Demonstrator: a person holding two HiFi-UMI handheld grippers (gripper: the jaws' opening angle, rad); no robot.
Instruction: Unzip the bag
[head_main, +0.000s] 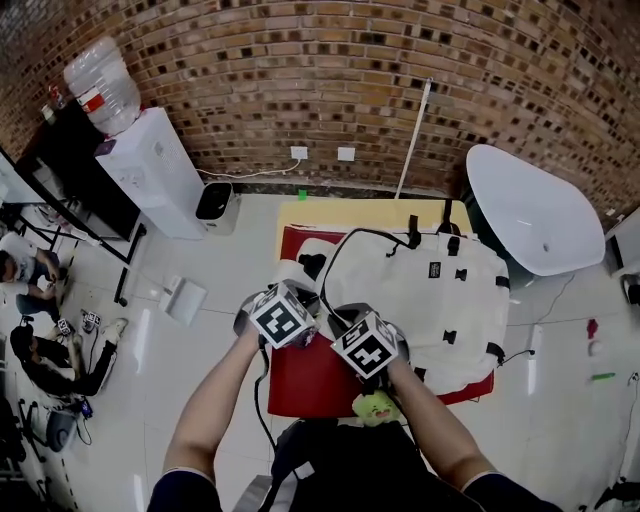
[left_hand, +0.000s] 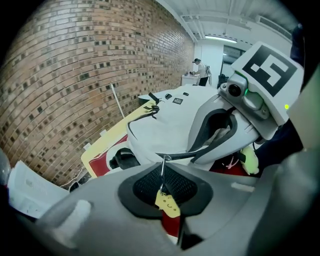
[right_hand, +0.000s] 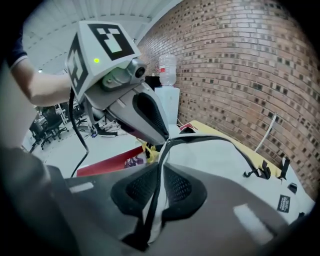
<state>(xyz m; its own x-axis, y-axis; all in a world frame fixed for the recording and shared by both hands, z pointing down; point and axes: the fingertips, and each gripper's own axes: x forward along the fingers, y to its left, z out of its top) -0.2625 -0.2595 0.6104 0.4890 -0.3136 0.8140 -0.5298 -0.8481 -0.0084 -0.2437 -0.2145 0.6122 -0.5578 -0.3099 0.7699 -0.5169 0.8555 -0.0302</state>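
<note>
Two grippers meet at the near left corner of the white bag (head_main: 420, 290), which lies on a red mat (head_main: 320, 385) on the desk (head_main: 300, 212). The left gripper (left_hand: 165, 177) has its fingers (left_hand: 142, 187) clenched on the yellow pull tag (left_hand: 167, 202), whose metal ring (left_hand: 162, 167) leads up to the bag's zip. The right gripper (right_hand: 159, 182) has its fingers (right_hand: 131, 187) pinched on the black zip edge (right_hand: 152, 197) and the white cloth beside it. The split looks deliberate (one side anchors, the other pulls), so the zip would run taut rather than bunch. Both forearms reach forward from the bottom of the head view and converge. The grippers tilt downward with their marker cubes just beside each other. How far the zip is open I cannot tell.
</note>
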